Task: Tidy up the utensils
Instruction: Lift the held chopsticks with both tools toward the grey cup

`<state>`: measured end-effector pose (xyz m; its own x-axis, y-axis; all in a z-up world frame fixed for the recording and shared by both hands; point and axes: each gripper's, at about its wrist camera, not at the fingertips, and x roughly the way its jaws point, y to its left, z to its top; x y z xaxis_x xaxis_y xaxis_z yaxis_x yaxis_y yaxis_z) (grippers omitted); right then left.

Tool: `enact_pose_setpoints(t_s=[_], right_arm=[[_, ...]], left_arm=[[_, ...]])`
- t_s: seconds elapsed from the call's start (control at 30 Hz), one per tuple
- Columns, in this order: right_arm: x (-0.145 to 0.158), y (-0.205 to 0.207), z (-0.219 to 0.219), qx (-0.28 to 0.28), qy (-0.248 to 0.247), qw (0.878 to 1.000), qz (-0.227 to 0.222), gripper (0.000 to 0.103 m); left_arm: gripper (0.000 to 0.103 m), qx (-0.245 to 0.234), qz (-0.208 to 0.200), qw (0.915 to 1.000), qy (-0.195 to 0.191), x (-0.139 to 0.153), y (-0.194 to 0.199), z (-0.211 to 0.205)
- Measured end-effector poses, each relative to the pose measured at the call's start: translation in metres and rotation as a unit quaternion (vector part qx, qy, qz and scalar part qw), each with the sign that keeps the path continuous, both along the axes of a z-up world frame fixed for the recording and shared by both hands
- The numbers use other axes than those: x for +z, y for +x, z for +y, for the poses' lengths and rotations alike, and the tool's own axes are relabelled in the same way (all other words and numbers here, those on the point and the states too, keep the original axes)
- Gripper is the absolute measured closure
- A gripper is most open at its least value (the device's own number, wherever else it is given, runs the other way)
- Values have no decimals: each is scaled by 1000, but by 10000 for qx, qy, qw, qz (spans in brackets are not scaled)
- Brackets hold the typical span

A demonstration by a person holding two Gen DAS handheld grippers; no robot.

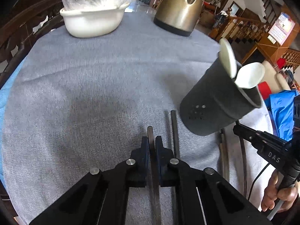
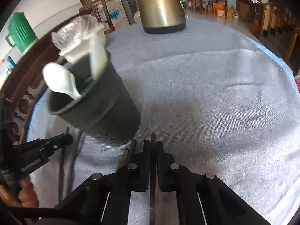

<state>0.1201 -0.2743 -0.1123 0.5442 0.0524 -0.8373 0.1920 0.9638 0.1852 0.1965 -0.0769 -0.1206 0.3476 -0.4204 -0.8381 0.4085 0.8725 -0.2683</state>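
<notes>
In the left wrist view my left gripper (image 1: 151, 140) is shut on a thin dark chopstick (image 1: 150, 131) that pokes out past its pads. A second chopstick (image 1: 173, 129) lies on the cloth just to its right. The dark utensil holder (image 1: 221, 103) stands further right with two white spoons (image 1: 228, 60) in it. In the right wrist view my right gripper (image 2: 153, 144) is shut on another dark chopstick (image 2: 153, 136). The holder (image 2: 97, 108) is up and to its left. More chopsticks (image 2: 130, 150) lie beside and left of it.
A grey cloth (image 1: 93, 75) covers the round table. At the back stand a white bowl (image 1: 91, 22) holding a plastic bag and a brass-coloured kettle (image 1: 178, 9). A person's hand (image 1: 277, 193) holds the right gripper's handle. A carved wooden chair back (image 1: 24, 28) is at the left edge.
</notes>
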Motion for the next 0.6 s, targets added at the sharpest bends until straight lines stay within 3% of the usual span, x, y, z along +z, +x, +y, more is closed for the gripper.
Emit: enact_pose_setpoints(t_s=[0.33, 0.6], right_arm=[[57, -45, 6, 126, 244, 9952, -938, 97], [108, -75, 11, 142, 214, 9854, -1684, 97]], left_arm=[[97, -10, -746, 9963, -415, 57, -34, 16], [97, -109, -1537, 9864, -565, 124, -68, 23]])
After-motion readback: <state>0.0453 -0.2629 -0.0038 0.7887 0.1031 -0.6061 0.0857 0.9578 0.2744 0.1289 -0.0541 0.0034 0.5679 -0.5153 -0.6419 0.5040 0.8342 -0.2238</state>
